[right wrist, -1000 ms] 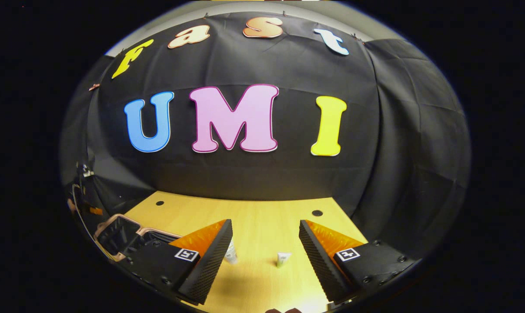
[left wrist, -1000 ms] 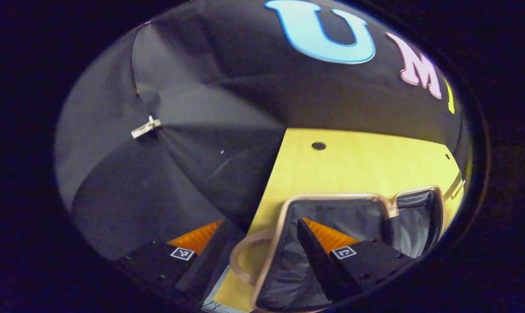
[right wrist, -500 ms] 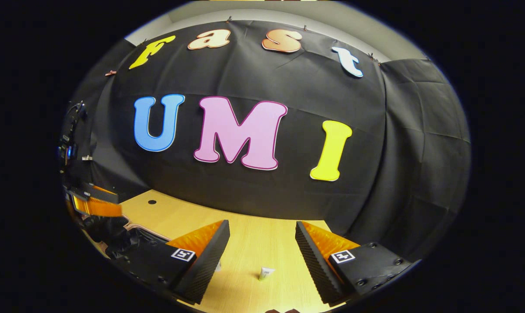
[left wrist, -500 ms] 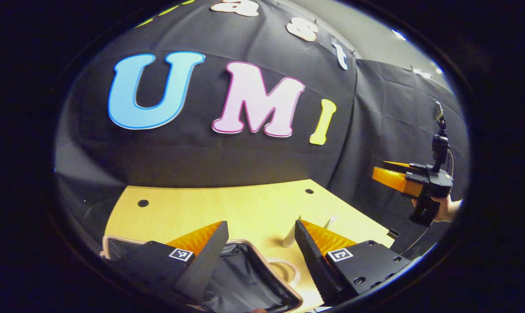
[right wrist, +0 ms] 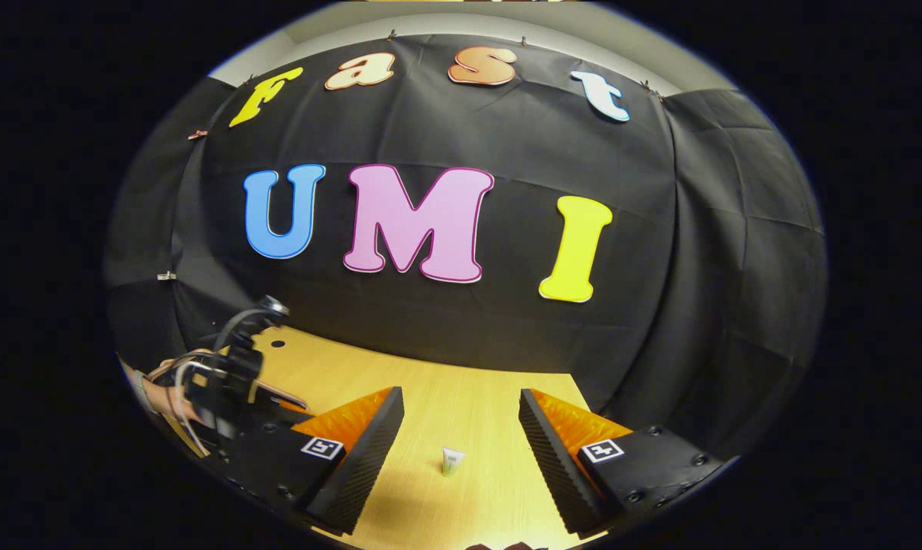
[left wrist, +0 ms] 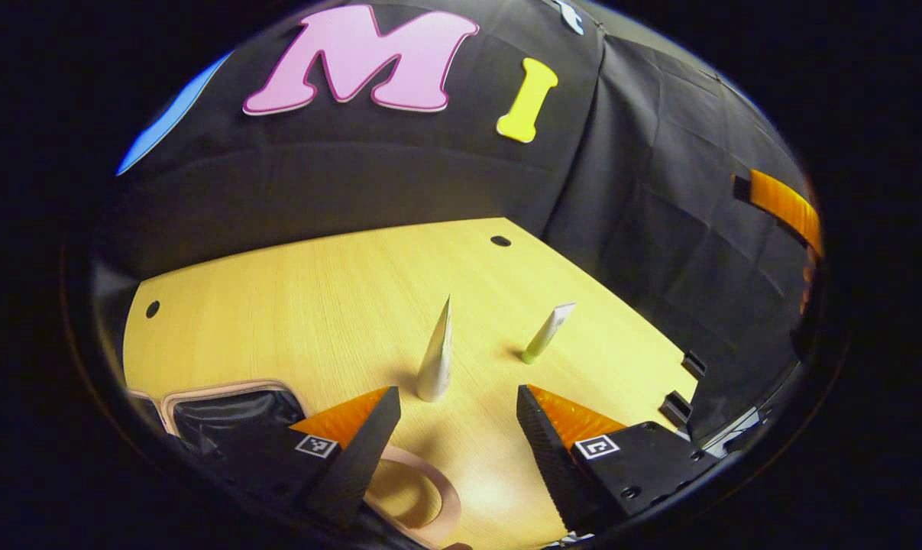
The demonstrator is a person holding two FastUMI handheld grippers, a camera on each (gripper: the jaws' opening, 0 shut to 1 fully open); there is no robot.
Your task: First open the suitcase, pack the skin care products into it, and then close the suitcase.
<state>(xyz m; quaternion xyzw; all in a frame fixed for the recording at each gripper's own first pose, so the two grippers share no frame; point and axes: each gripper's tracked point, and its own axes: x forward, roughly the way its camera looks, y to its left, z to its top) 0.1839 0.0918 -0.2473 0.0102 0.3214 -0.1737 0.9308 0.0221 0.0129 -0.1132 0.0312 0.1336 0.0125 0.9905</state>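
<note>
In the left gripper view a silver-white tube [left wrist: 436, 355] stands upright on the wooden table [left wrist: 292, 305], and a smaller white tube with a green cap [left wrist: 548, 333] stands to its right. My left gripper [left wrist: 458, 399] is open just in front of the silver tube, with nothing between its fingers. The open suitcase [left wrist: 224, 405] with black lining and a pink rim lies at the lower left, its pink handle [left wrist: 418, 496] under the left finger. In the right gripper view my right gripper [right wrist: 461, 401] is open above the table, with the small green-capped tube [right wrist: 452, 461] beyond it.
In the right gripper view the other gripper with a hand [right wrist: 208, 378] on it shows at the far left. An orange finger [left wrist: 785, 206] of the other gripper appears at the right edge of the left gripper view. The table has round holes [left wrist: 499, 241] near the back.
The left gripper has swung right, away from the open suitcase, and now faces the two tubes. The right gripper has stayed about where it was, still open.
</note>
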